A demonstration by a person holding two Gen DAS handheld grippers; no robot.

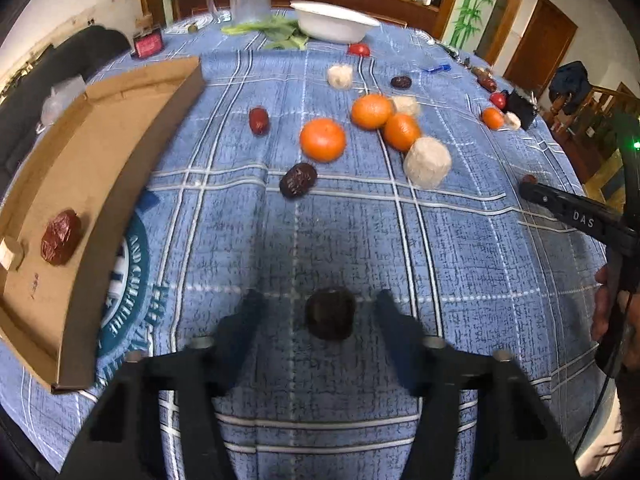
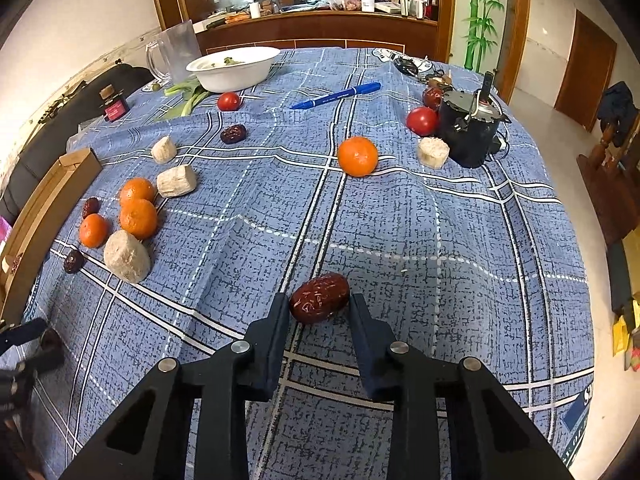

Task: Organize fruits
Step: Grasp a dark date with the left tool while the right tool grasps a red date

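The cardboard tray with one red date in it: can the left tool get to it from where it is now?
Probably yes. The cardboard tray lies open-topped just to the left of the left tool, and only bare tablecloth separates them. A dark date sits between its fingers.

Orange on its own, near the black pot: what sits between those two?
A pale chunk lies between the orange and the pot, close against the pot. The right wrist view shows it.

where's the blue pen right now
In the right wrist view the blue pen lies on the tablecloth at the far side, right of the white bowl and beyond the lone orange.
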